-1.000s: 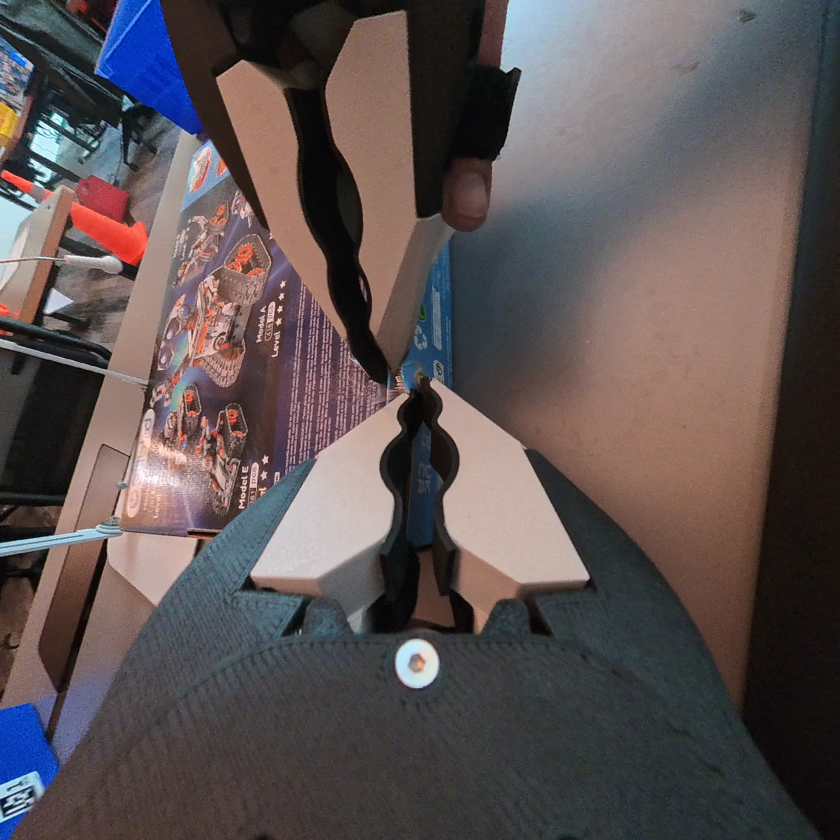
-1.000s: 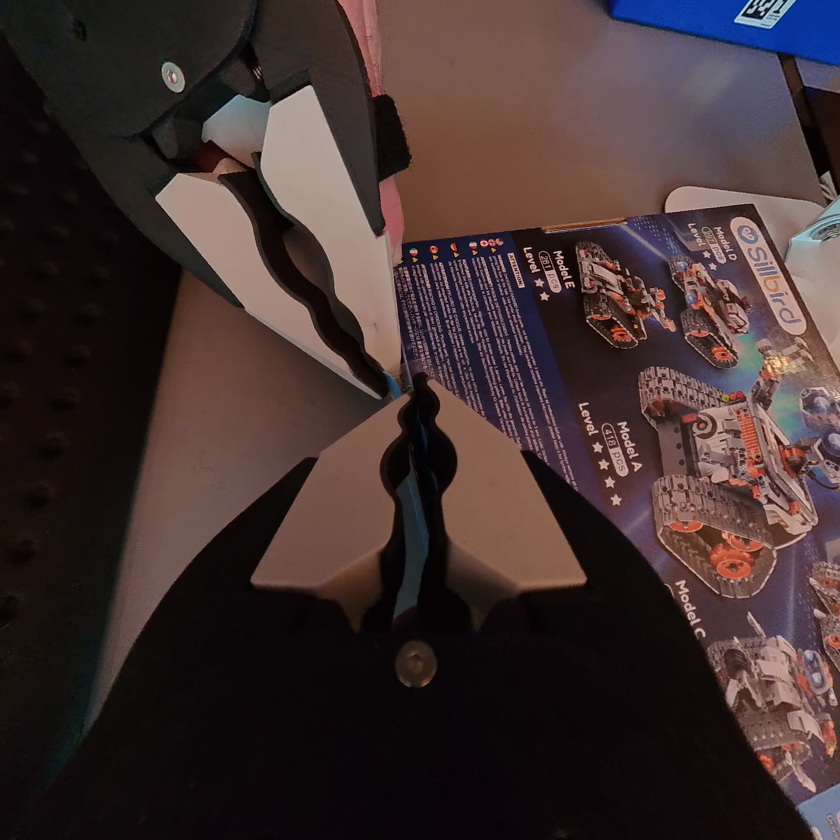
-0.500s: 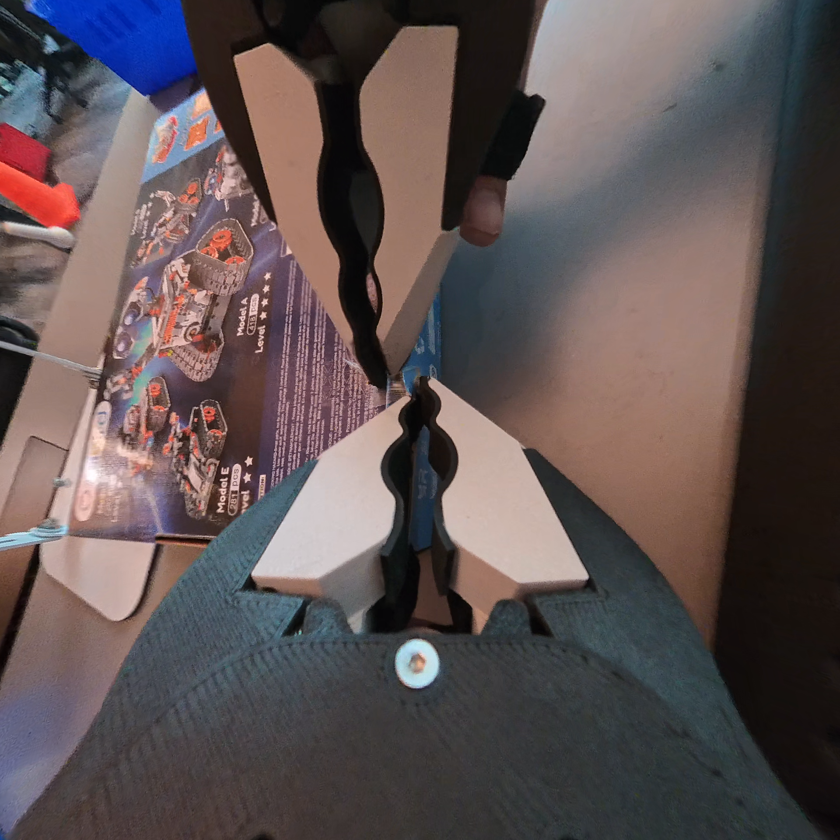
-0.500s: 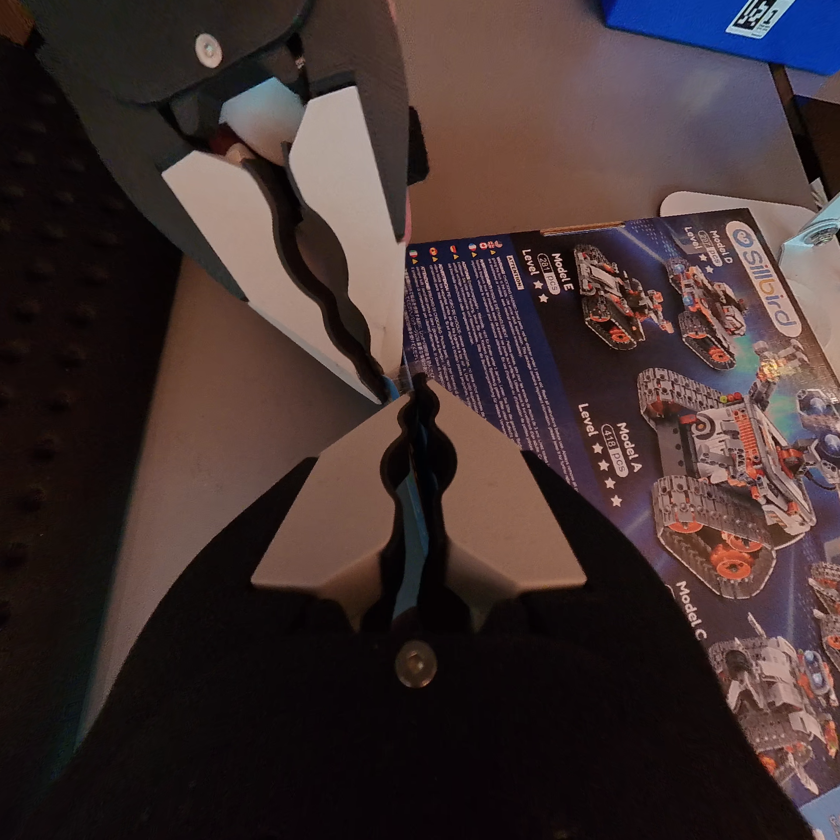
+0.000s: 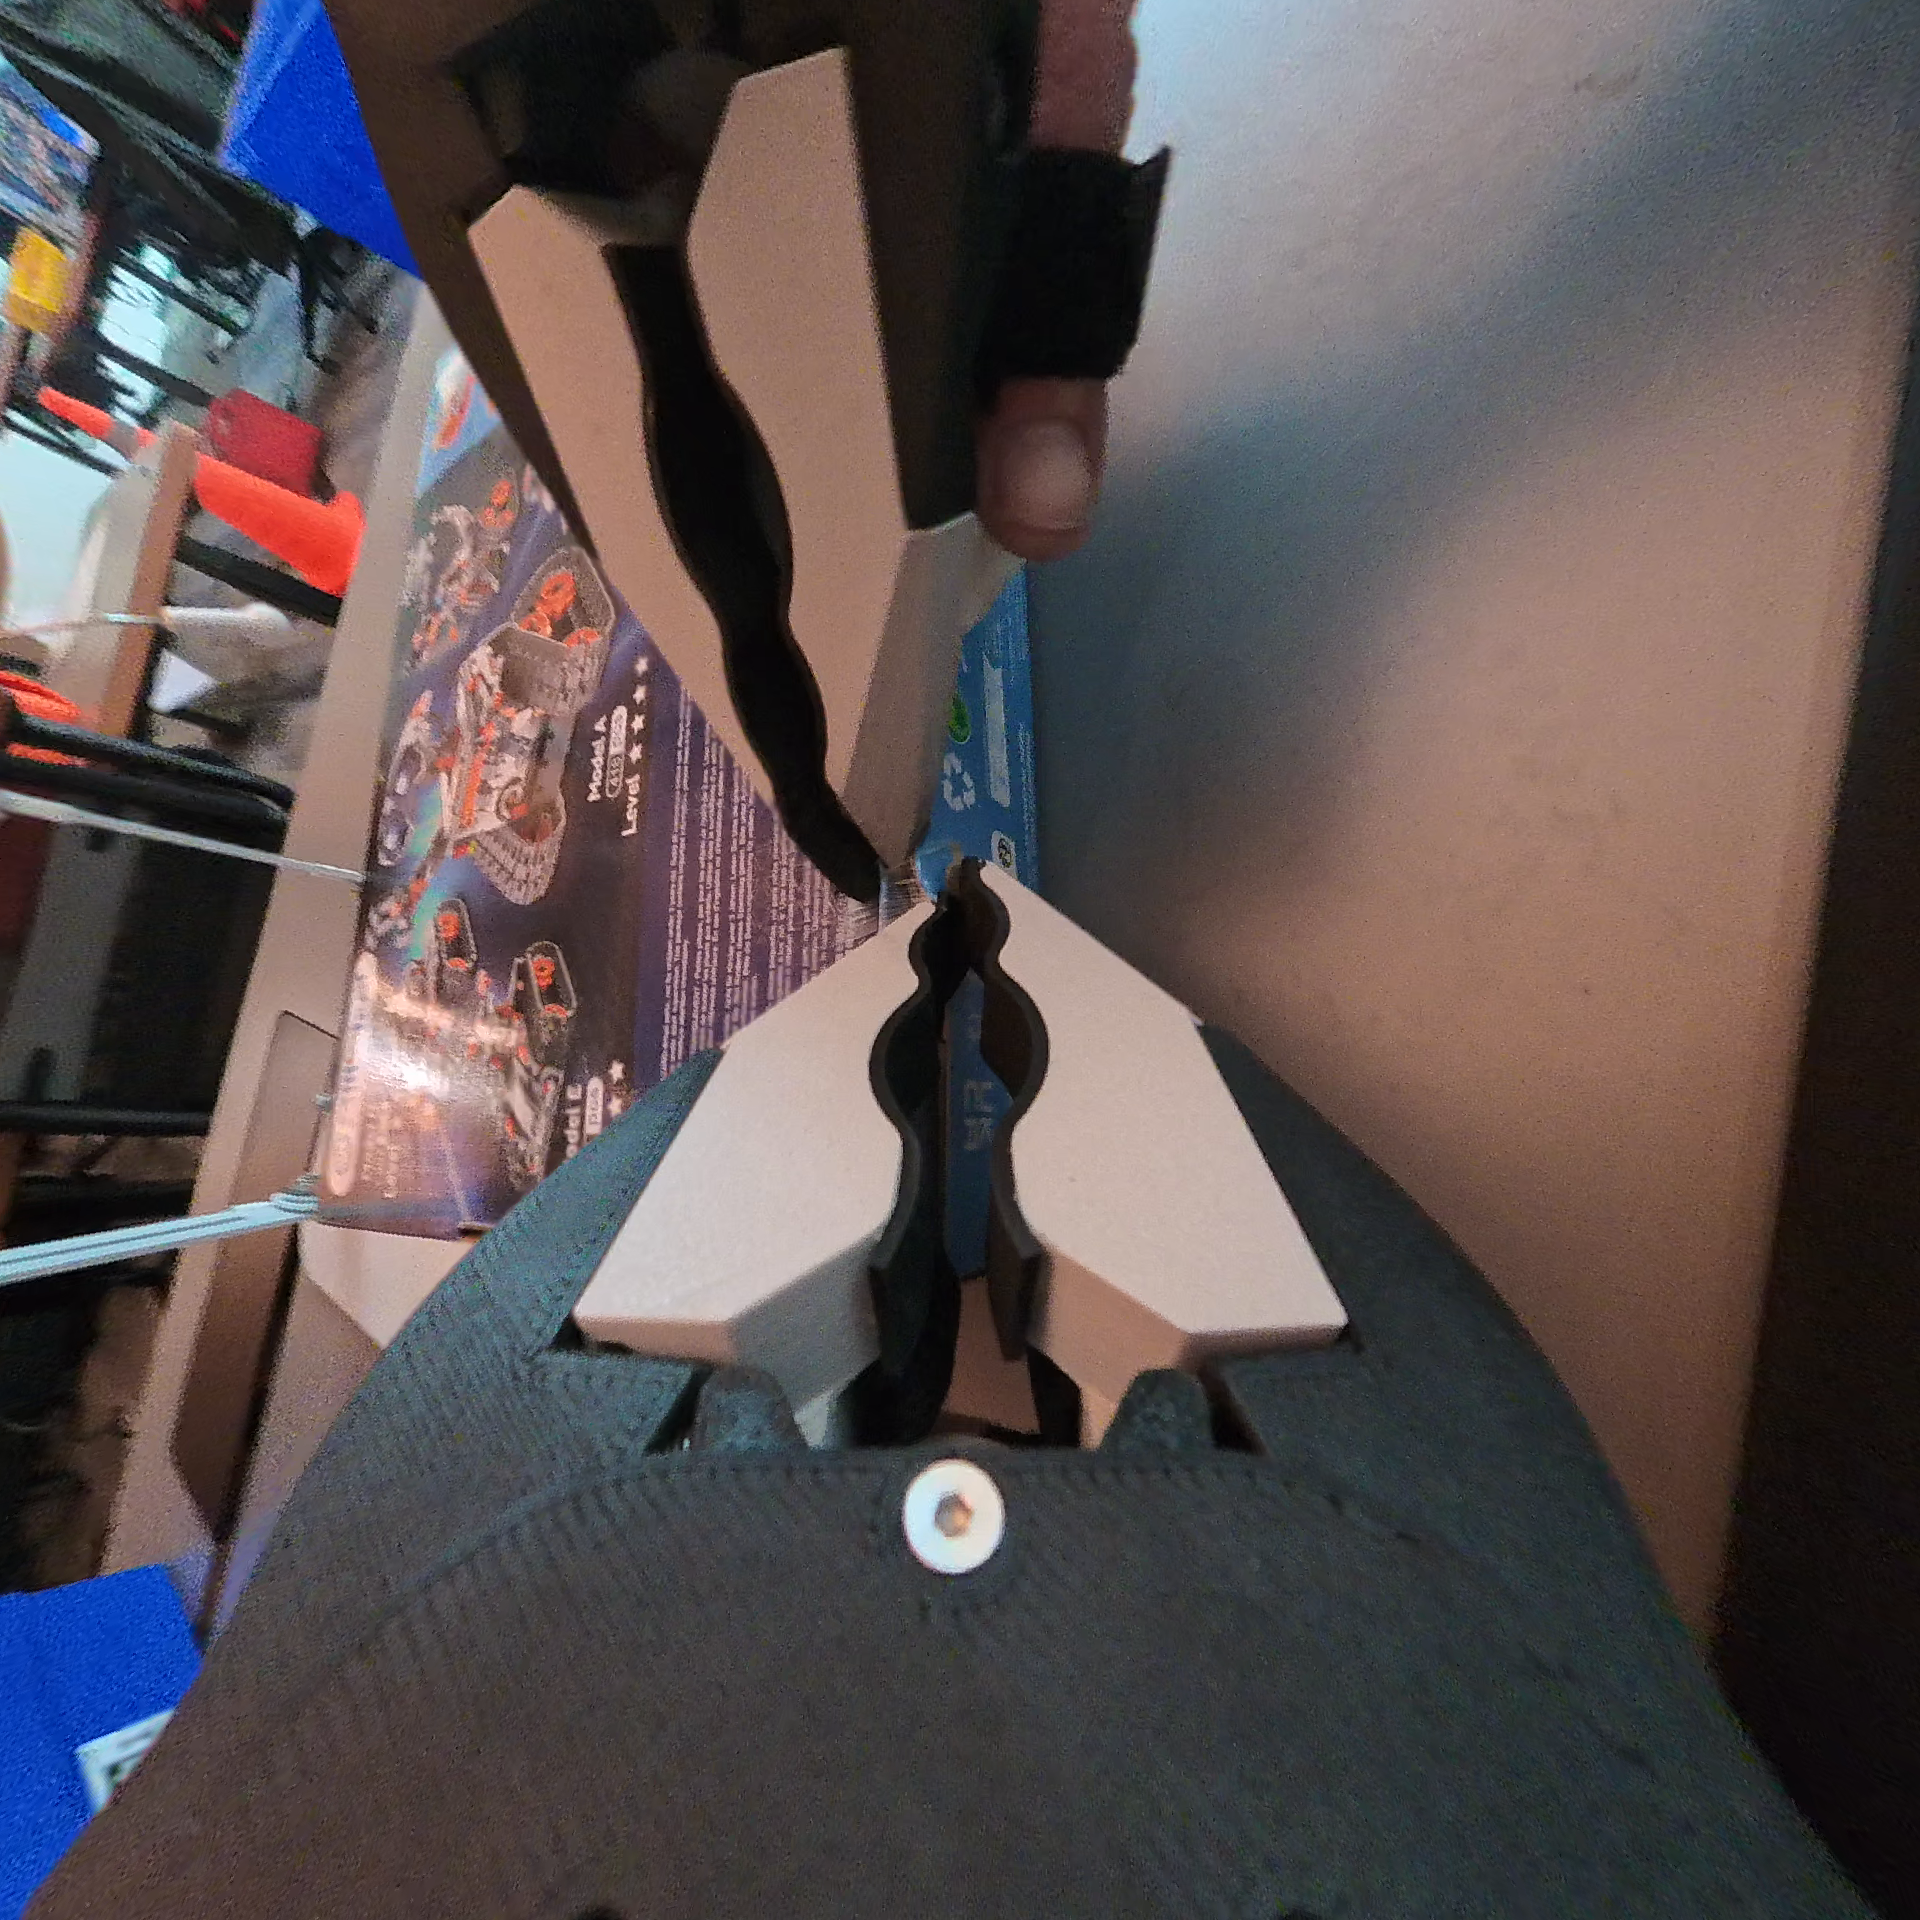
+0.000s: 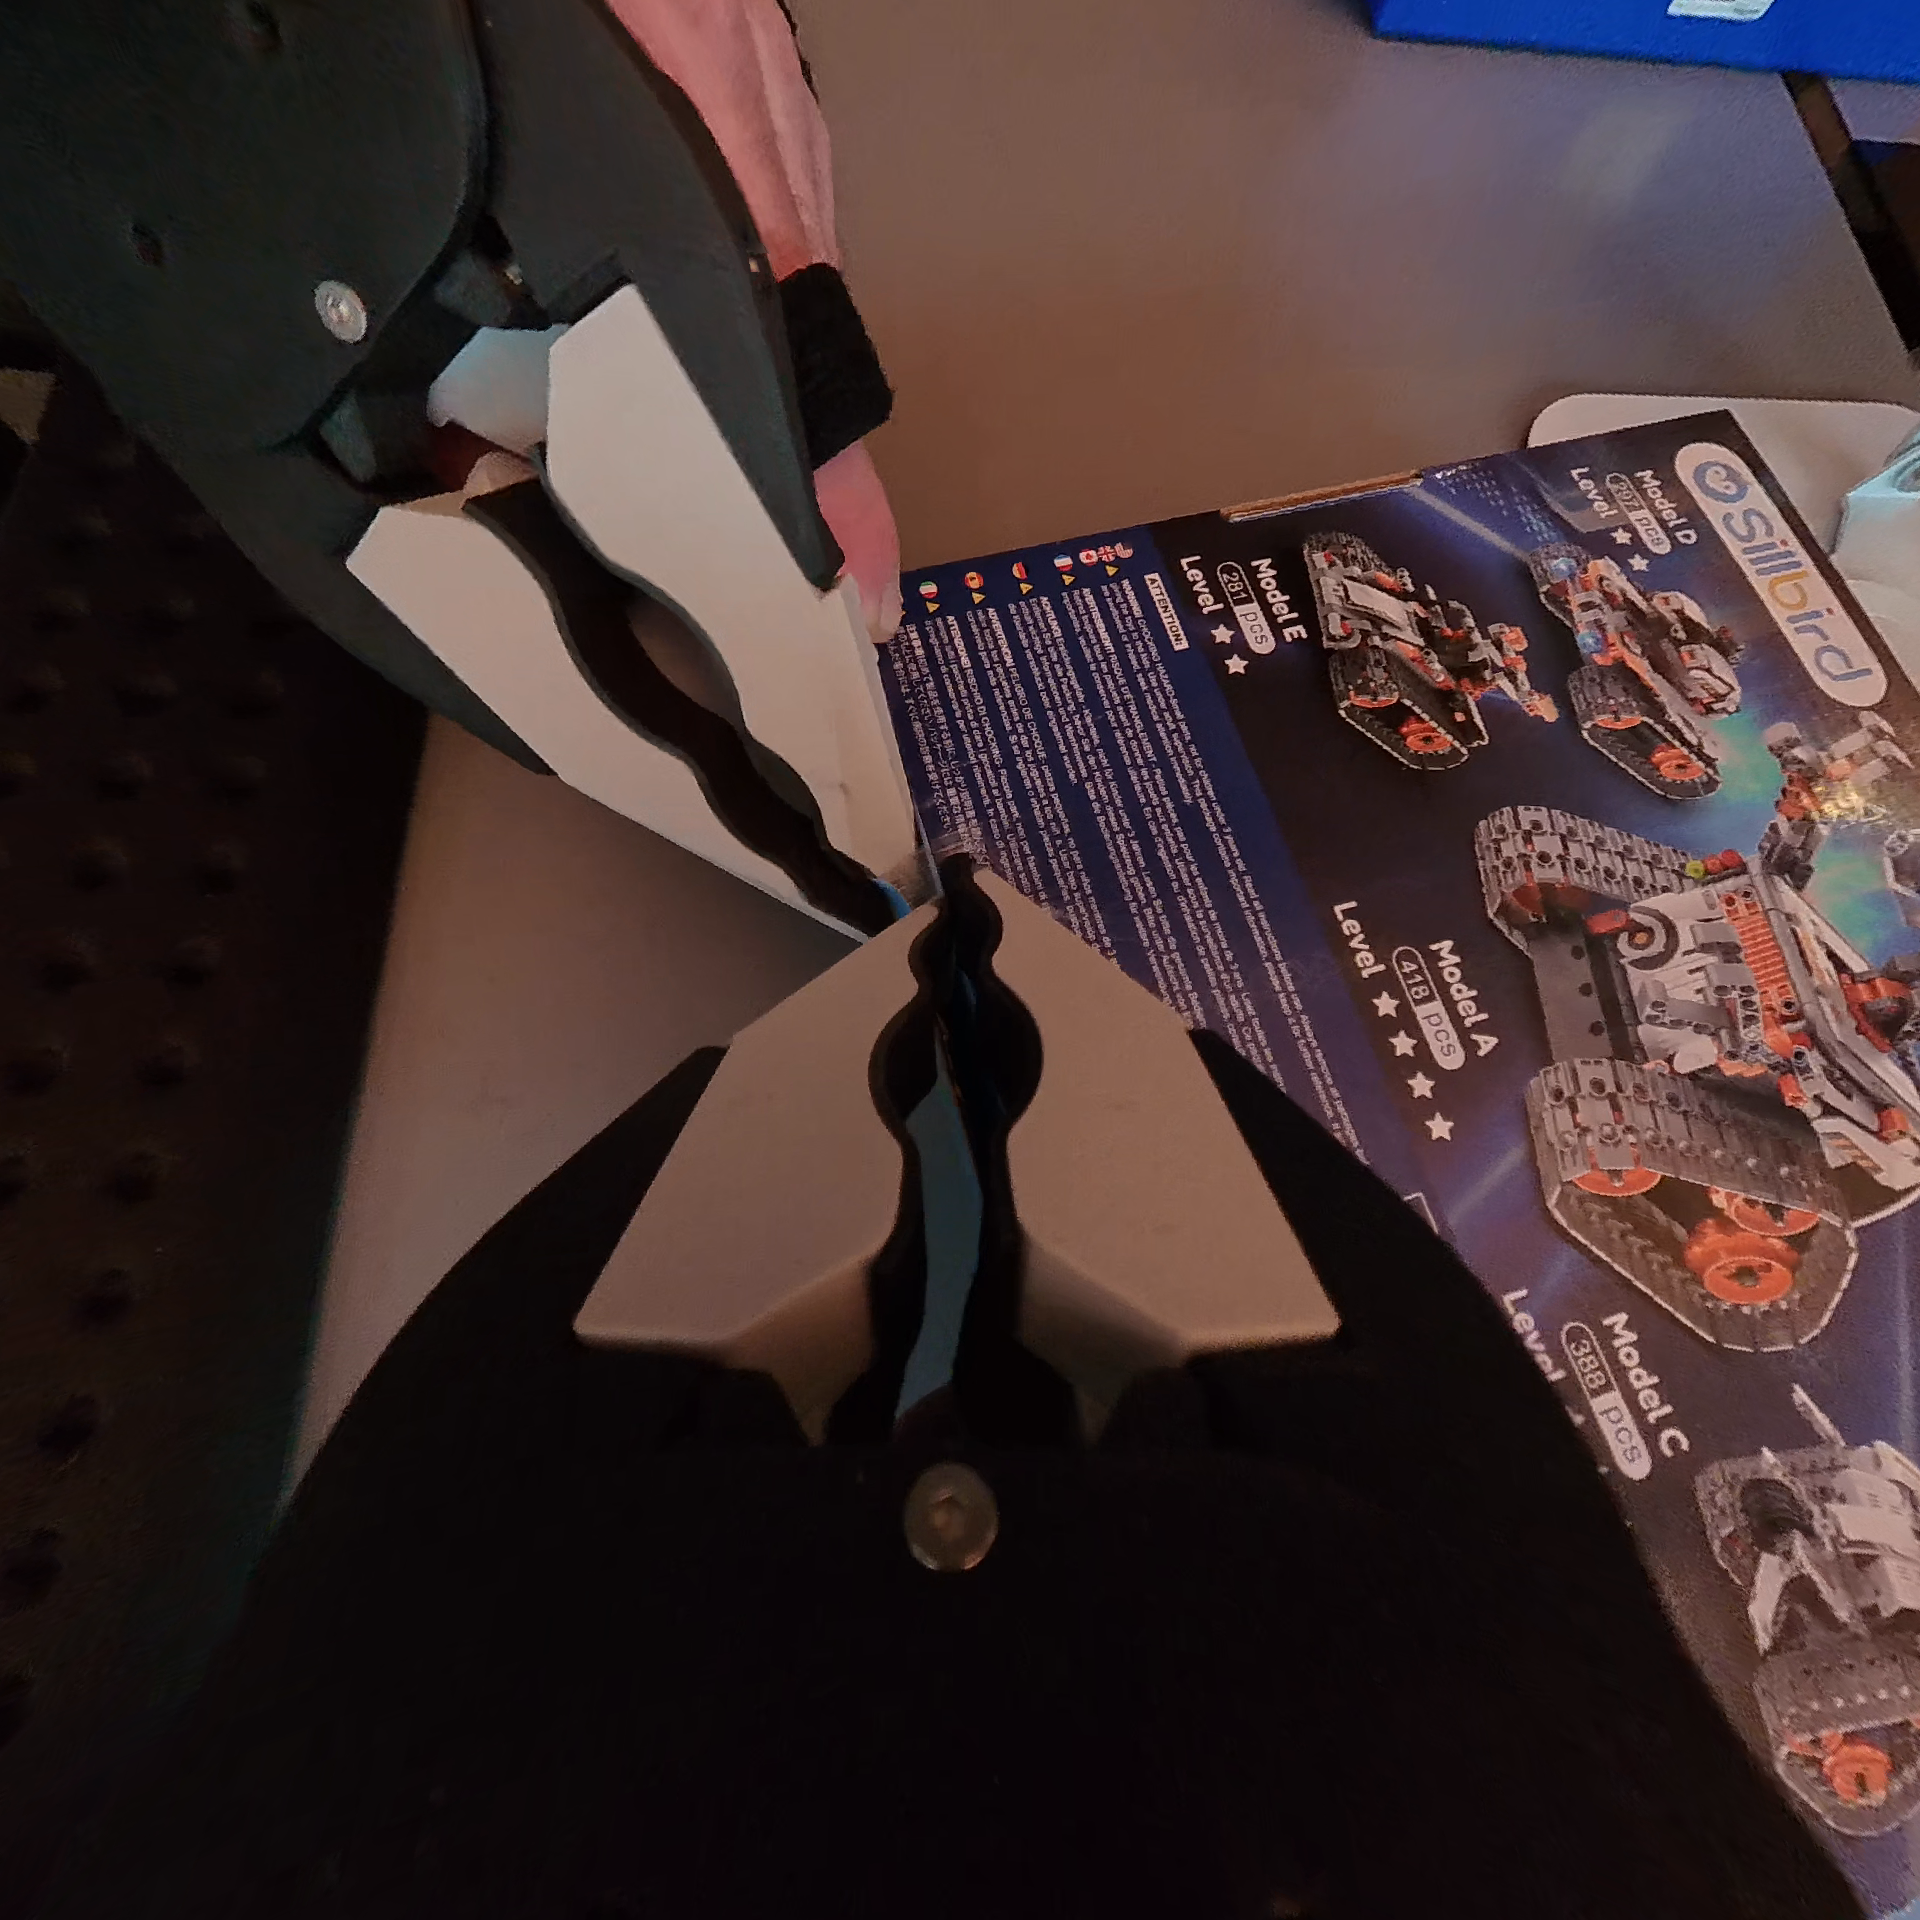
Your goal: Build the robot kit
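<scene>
A flat dark blue toy box (image 6: 1351,935) printed with tracked robot vehicles lies on a beige table (image 6: 1195,312); it also shows in the left wrist view (image 5: 540,883). My left gripper (image 5: 961,883) is shut on the box's light blue side edge (image 5: 992,727). My right gripper (image 6: 956,883) is shut on the same edge, which shows as a thin blue sheet between its pads. The two grippers meet tip to tip: the right one (image 5: 883,883) comes in from the top of the left wrist view, and the left one (image 6: 894,904) from the upper left of the right wrist view.
A person's finger (image 5: 1039,468) with a black strap rests on the right gripper. A blue bin (image 6: 1662,31) stands at the table's far edge. A dark dotted mat (image 6: 156,935) lies beside the table. An orange object (image 5: 270,509) and racks stand beyond the table. Only a small space, under 4 cm, lies between the two pairs of fingers.
Both grippers stay shut on the same box edge. The box and grippers have swung slightly one way and back. The left gripper now looms larger and nearer in the right wrist view.
</scene>
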Tool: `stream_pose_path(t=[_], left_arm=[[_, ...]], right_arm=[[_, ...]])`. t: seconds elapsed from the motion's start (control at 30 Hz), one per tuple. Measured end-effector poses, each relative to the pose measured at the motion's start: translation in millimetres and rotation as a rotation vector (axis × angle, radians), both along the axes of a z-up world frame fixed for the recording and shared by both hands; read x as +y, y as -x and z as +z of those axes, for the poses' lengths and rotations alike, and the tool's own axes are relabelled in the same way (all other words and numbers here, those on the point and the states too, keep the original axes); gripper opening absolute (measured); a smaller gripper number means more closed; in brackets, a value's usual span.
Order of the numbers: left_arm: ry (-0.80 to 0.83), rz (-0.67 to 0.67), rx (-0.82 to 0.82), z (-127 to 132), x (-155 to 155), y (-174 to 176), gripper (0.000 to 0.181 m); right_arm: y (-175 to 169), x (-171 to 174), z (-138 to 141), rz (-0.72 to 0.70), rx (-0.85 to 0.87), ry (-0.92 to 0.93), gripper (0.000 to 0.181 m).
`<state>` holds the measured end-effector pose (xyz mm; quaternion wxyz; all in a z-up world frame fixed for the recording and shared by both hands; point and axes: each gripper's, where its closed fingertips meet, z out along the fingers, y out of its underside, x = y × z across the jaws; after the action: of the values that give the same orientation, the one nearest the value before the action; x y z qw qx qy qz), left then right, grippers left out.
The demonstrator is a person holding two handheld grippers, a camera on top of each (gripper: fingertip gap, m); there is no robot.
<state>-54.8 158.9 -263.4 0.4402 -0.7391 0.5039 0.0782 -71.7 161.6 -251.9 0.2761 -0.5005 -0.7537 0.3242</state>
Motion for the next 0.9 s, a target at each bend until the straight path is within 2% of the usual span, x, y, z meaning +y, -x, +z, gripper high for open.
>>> stream_pose_path(t=[0.03, 0.17, 0.33, 0.43, 0.9], left_arm=[[0.029, 0.018, -0.022, -0.1, -0.1, 0.1, 0.0], [0.142, 0.106, -0.121, 0.2, -0.5, 0.7, 0.0], [0.16, 0.136, -0.222, 5.1, 0.4, -0.1, 0.0], [-0.011, 0.113, -0.089, 4.4, 3.3, -0.7, 0.0], [-0.214, 0.041, 0.045, 5.1, 5.6, -4.2, 0.0]], right_arm=[[-0.3, 0.3, 0.0, -0.004, 0.015, -0.017, 0.0], [-1.7, 1.0, 0.7, -0.015, 0.091, -0.09, 0.0], [-2.0, 1.3, 1.9, -0.017, 0.134, -0.133, 0.0], [-3.2, 2.8, 2.2, -0.022, 0.129, -0.104, 0.0], [-4.0, 3.7, 4.4, -0.053, 0.135, -0.062, 0.0]])
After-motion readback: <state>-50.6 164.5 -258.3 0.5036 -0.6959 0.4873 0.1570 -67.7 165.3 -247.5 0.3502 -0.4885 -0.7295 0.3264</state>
